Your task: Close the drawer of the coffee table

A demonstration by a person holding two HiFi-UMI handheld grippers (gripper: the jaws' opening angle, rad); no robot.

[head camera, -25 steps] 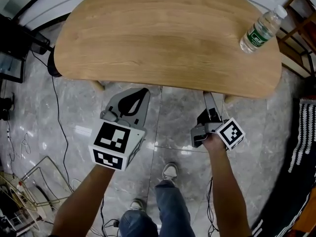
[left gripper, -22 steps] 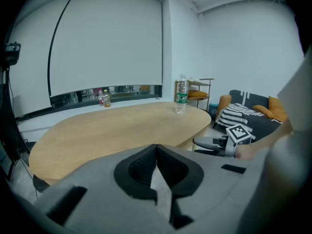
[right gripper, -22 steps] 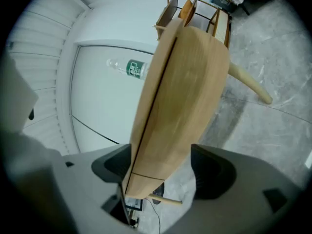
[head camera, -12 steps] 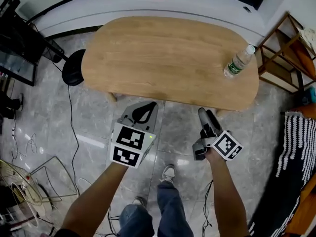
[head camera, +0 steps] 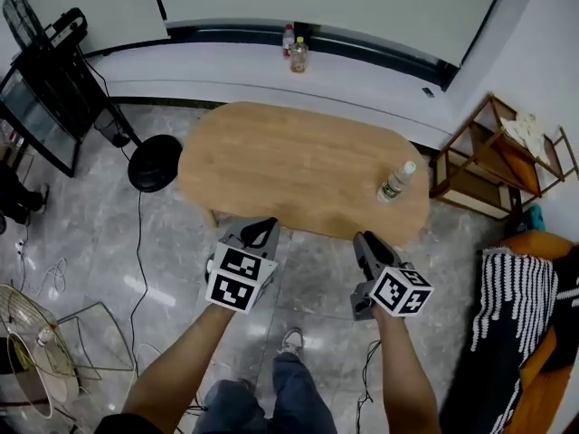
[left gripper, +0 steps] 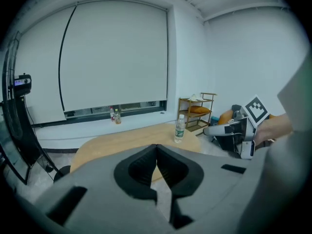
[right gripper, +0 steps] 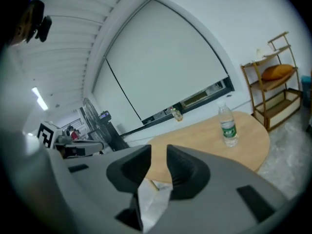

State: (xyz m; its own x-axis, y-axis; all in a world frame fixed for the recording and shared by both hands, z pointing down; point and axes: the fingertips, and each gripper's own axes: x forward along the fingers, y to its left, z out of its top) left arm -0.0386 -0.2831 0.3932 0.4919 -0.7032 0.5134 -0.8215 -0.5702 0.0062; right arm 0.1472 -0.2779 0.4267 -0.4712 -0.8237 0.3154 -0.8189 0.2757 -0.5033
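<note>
The oval wooden coffee table (head camera: 298, 165) lies in the middle of the head view, its near long edge facing the person; from above only the bare top shows, and the drawer cannot be made out in any view. A clear water bottle (head camera: 395, 181) with a green label stands upright near the right end of the top. Below the table's near edge in the frame, both grippers are held over the grey marble floor (head camera: 181, 242), apart from the table and side by side. The left gripper (head camera: 262, 227) sits at lower centre-left, its marker cube (head camera: 237, 278) towards the person; in the left gripper view its black pads (left gripper: 146, 165) meet at the tips with nothing between them. The right gripper (head camera: 363, 240) sits at lower centre-right, pointing up the frame toward the table's near edge; in the right gripper view its jaws stand a narrow gap apart, having just been closing, and hold nothing, with only table edge and floor seen through the gap. At the upper middle of the head view two small bottles (head camera: 294, 51) stand on a white ledge, and a wooden shelf (head camera: 484, 156) stands at the right
</note>
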